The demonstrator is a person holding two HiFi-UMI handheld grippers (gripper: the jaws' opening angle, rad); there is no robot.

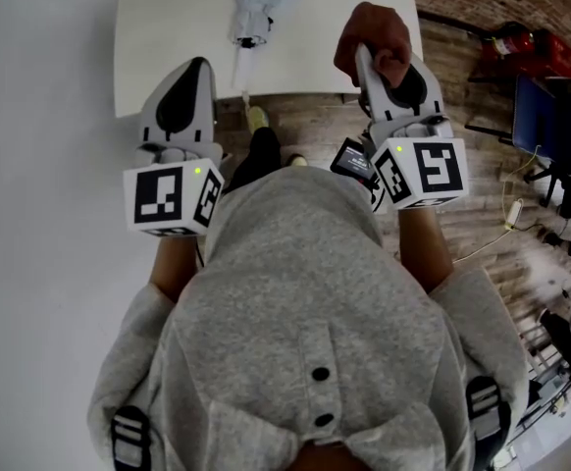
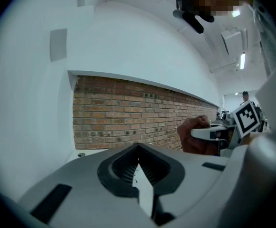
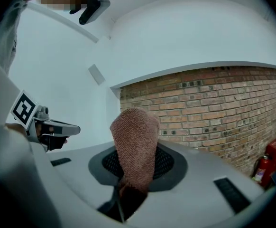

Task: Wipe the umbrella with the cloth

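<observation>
The umbrella (image 1: 256, 3) lies folded on the white table (image 1: 168, 37) at the far side, between the two grippers' lines. Its far end is cut off by the top edge of the head view, and its thin end reaches the table's near edge. It shows in the head view only.

The left gripper (image 1: 200, 64) has its jaws pressed together with nothing between them and is short of the table's near edge. The right gripper (image 1: 366, 55) is clamped on a brown cloth (image 1: 374, 35), which stands up from the jaws and hides their tips from above. It hangs over the table's near right part, apart from the umbrella. A brick wall (image 3: 214, 103) stands beyond.
</observation>
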